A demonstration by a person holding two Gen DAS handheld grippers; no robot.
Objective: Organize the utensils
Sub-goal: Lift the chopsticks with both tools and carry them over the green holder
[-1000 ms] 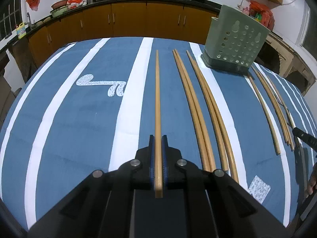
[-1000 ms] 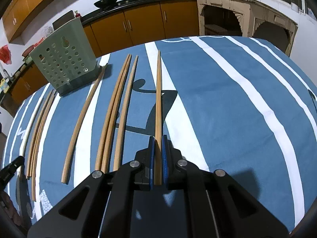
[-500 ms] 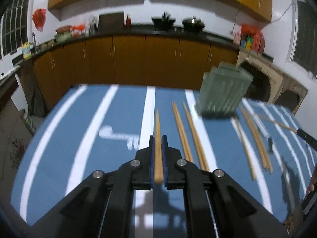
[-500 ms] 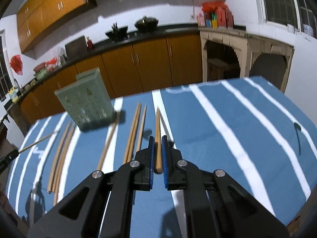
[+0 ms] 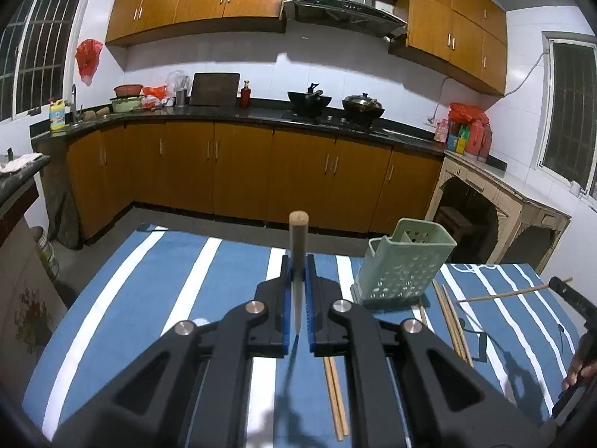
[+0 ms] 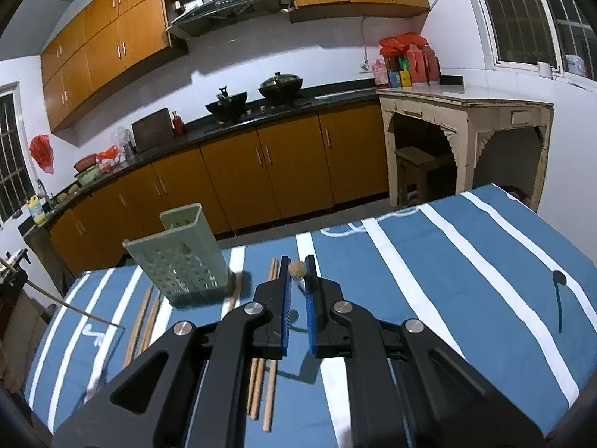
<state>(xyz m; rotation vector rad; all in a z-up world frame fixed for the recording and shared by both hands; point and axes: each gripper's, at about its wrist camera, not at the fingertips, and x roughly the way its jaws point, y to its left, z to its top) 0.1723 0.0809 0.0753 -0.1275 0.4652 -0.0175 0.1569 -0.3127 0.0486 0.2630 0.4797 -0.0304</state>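
My left gripper (image 5: 297, 267) is shut on a wooden chopstick (image 5: 298, 231), which is held above the table and points straight ahead. To its right stands the upright green perforated utensil holder (image 5: 405, 267). My right gripper (image 6: 297, 280) is shut on another chopstick (image 6: 297, 270), seen end-on. The holder (image 6: 183, 261) stands to its left. Loose chopsticks (image 5: 335, 399) (image 6: 261, 392) lie on the blue striped tablecloth (image 5: 156, 298). At the right edge of the left wrist view I see the other held chopstick (image 5: 515, 293).
More chopsticks (image 6: 143, 317) lie left of the holder, and a pair (image 5: 453, 321) lies right of it in the left wrist view. Kitchen cabinets (image 5: 242, 171) and a beige side table (image 6: 466, 130) stand beyond the table's far edge. A hand (image 5: 576, 371) shows at the right.
Both grippers have risen off the table, each lifting its chopstick. They have tilted upward, so the kitchen wall now fills the views. The holder looks smaller and lower.
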